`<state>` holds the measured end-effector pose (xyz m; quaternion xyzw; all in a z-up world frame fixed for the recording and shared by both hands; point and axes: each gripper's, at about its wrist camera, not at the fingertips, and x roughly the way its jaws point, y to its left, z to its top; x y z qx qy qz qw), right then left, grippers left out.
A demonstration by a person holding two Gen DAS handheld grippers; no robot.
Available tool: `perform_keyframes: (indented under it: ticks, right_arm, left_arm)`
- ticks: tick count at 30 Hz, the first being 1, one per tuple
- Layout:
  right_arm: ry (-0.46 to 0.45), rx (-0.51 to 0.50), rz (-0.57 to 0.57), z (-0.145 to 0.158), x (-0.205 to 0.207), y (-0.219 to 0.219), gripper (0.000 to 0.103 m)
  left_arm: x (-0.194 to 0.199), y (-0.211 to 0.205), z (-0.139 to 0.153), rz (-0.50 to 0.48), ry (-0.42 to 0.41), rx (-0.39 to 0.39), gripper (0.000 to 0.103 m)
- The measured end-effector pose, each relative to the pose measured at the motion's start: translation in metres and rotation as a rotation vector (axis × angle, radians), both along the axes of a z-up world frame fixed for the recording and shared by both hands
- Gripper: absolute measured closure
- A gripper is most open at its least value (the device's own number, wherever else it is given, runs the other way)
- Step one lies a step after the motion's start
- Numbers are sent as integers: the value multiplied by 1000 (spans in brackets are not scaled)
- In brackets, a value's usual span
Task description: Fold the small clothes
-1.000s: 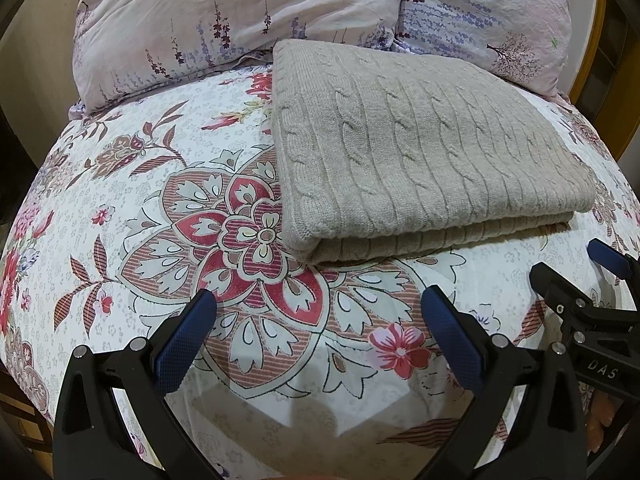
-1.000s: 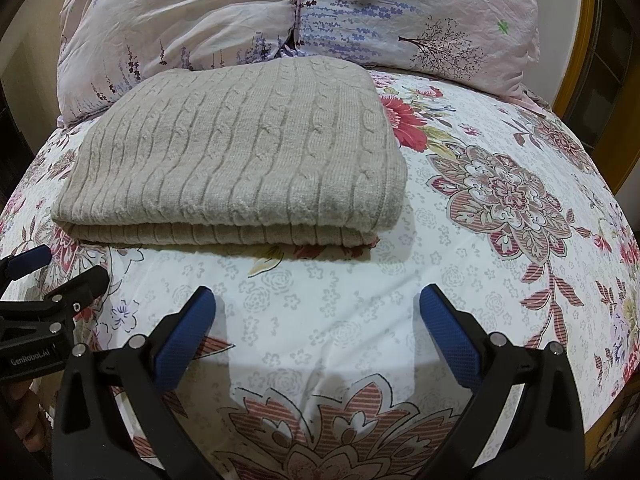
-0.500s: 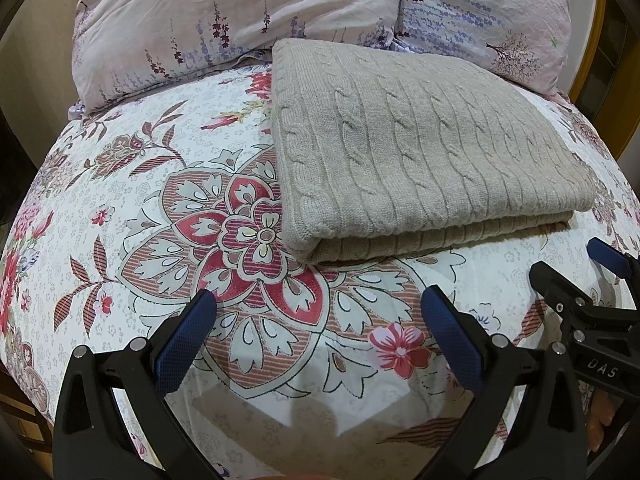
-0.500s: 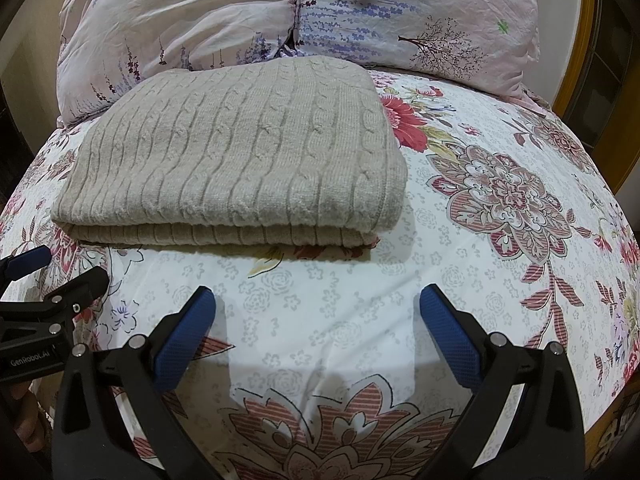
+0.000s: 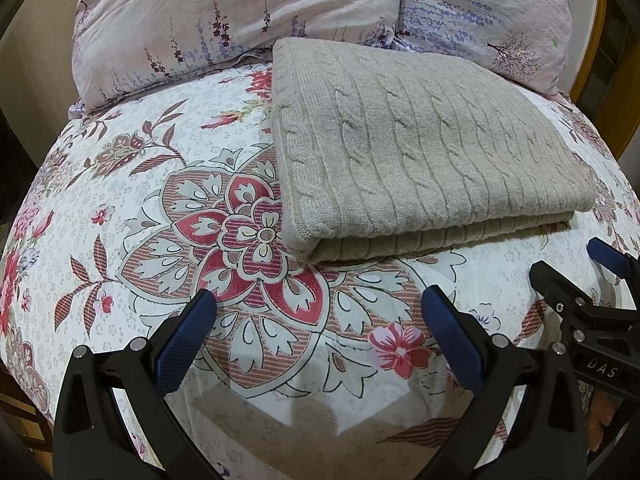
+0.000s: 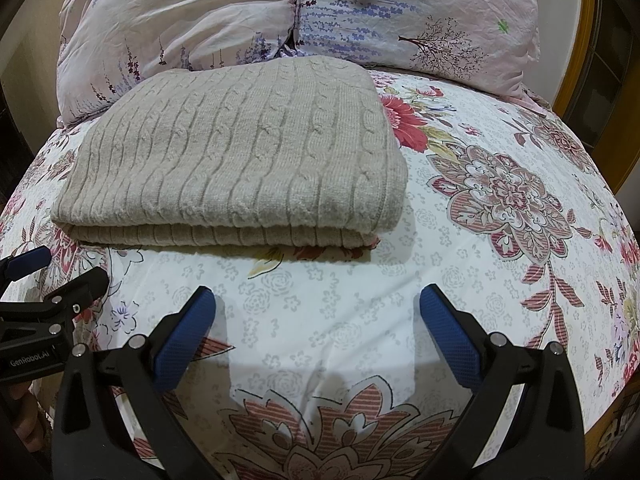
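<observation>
Your left hand-held gripper hangs wide apart, holding nothing, just short of the folded sweater on the bed. Your right hand-held gripper likewise gapes wide, holding nothing. Pillows lie behind the sweater.

The left gripper has its blue-padded fingers spread wide with nothing between them. The right gripper is spread just as wide, likewise holding nothing. Both sit level, side by side and near each other; the holding hands are barely visible, perhaps bare.
</observation>
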<state>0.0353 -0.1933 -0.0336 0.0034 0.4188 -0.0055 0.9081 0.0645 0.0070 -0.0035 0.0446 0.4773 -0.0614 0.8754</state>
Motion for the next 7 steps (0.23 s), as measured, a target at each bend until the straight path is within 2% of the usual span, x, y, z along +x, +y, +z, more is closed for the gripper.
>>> perform_keyframes:
  ticks: [7]
  right_arm:
    - [0,0,0,0,0,0,2]
  left_arm:
    - [0,0,0,0,0,0,1]
